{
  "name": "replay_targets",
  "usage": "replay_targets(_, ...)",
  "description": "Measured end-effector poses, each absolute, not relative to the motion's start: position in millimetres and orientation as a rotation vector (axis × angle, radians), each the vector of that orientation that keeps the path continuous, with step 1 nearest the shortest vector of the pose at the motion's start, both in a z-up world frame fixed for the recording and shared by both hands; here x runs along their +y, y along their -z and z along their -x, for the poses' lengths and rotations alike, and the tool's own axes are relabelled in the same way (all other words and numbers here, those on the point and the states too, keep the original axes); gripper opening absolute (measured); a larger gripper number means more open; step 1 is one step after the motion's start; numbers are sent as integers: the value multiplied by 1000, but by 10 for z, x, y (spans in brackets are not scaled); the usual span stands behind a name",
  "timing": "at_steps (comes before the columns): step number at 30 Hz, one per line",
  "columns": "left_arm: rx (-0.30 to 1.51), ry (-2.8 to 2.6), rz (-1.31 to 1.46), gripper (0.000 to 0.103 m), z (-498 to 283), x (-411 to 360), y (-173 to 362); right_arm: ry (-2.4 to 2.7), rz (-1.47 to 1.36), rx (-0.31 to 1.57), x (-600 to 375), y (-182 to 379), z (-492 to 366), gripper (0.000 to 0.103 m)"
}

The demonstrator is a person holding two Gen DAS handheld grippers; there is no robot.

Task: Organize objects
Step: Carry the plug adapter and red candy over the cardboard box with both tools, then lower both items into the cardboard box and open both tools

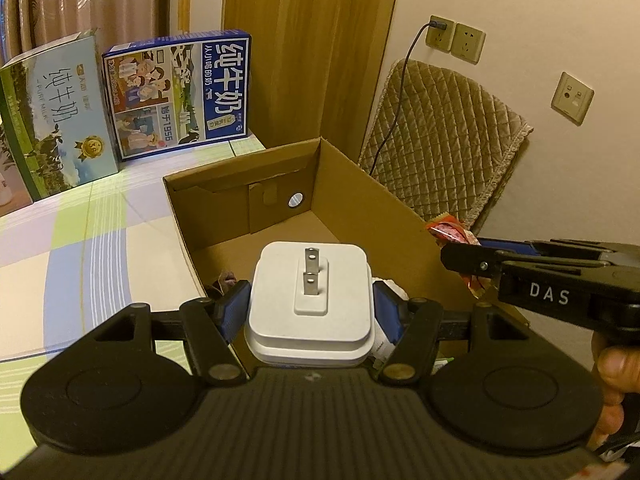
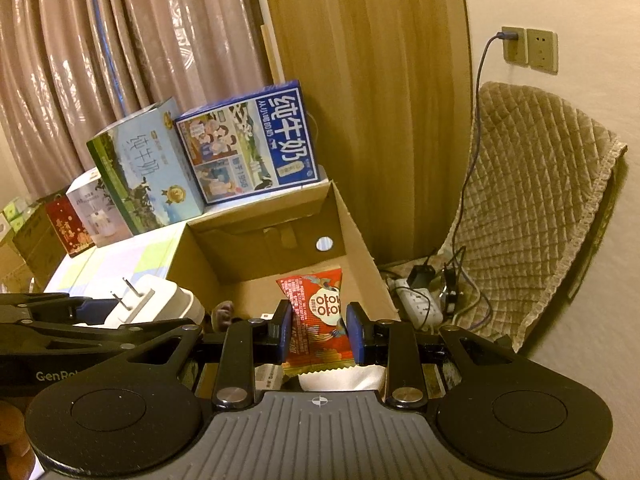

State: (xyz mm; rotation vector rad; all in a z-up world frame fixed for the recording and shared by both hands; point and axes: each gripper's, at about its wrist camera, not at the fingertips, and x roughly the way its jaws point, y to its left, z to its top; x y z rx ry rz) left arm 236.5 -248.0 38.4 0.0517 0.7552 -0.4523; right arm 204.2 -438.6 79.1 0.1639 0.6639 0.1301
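Two claws over the open brown cardboard box (image 1: pixel 360 200): your left claw (image 1: pixel 310 308) clamps a smooth white square plug adapter (image 1: pixel 310 300); your right claw (image 2: pixel 318 326) pinches a crinkly red snack packet (image 2: pixel 316 312).

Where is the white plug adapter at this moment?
The white plug adapter is clamped in the left tongs, prongs pointing forward, held over the near end of the open cardboard box, left of the right tongs and their red snack packet.
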Motion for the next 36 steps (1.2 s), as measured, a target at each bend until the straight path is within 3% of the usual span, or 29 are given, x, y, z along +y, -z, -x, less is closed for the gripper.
replay_targets(12, 758, 452, -56, 62, -2497, -2555, -319, -117, -177, 664, -4435, -779, -2163, 26)
replay_targets(13, 755, 447, -57, 75, -2507, -2559, -314, -116, -181, 665, -4444, -776, -2170, 26)
replay_targets(15, 743, 431, -44, 88, -2523, -2537, -319, -115, -187, 667, -4455, -770, -2179, 26)
replay_targets(34, 720, 362, -19, 94, -2401, -2055, -404, -158, -210, 668, -4295, -765, -2294, 26)
replay_targets(36, 720, 358, -17, 95, -2388, -2026, -396, -177, -225, 651, -4289, -763, -2324, 30)
